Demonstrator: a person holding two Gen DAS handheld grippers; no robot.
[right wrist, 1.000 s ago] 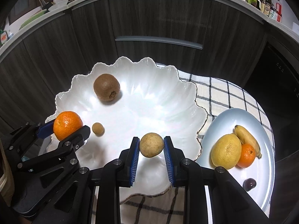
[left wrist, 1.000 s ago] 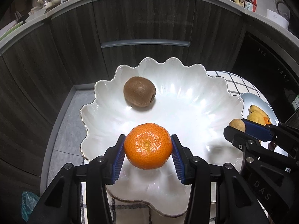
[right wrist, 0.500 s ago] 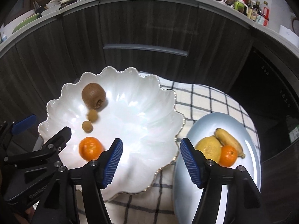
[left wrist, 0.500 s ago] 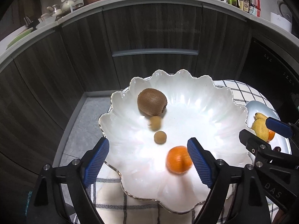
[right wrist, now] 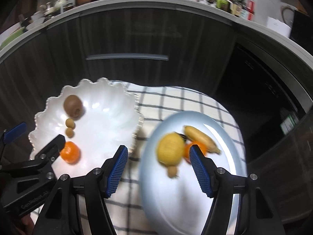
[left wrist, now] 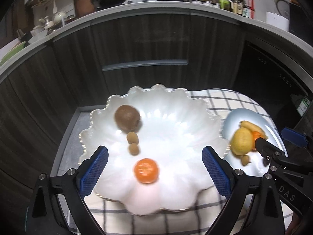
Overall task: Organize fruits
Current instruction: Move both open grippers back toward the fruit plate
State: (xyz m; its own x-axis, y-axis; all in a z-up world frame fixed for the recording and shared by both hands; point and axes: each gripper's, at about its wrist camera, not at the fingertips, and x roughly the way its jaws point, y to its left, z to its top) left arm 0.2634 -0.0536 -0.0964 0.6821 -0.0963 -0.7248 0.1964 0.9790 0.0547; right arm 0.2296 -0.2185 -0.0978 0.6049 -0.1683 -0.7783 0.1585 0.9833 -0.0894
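In the left wrist view a white scalloped bowl holds a kiwi, two small brown fruits and a mandarin. My left gripper hovers over the bowl's near side with its jaws opening and nothing between them. In the right wrist view my right gripper stands open over a pale blue plate that carries a lemon, a banana, an orange and a small brown fruit. No pad touches any fruit.
Bowl and plate sit side by side on a checked cloth over a small table. Dark cabinet fronts and a crowded counter curve behind. A grey floor strip lies beyond the table's left edge.
The left gripper let the mandarin go into the bowl, opened wide and drew back upward. The right gripper released its small brown fruit into the bowl, opened, and swung right over the blue plate.
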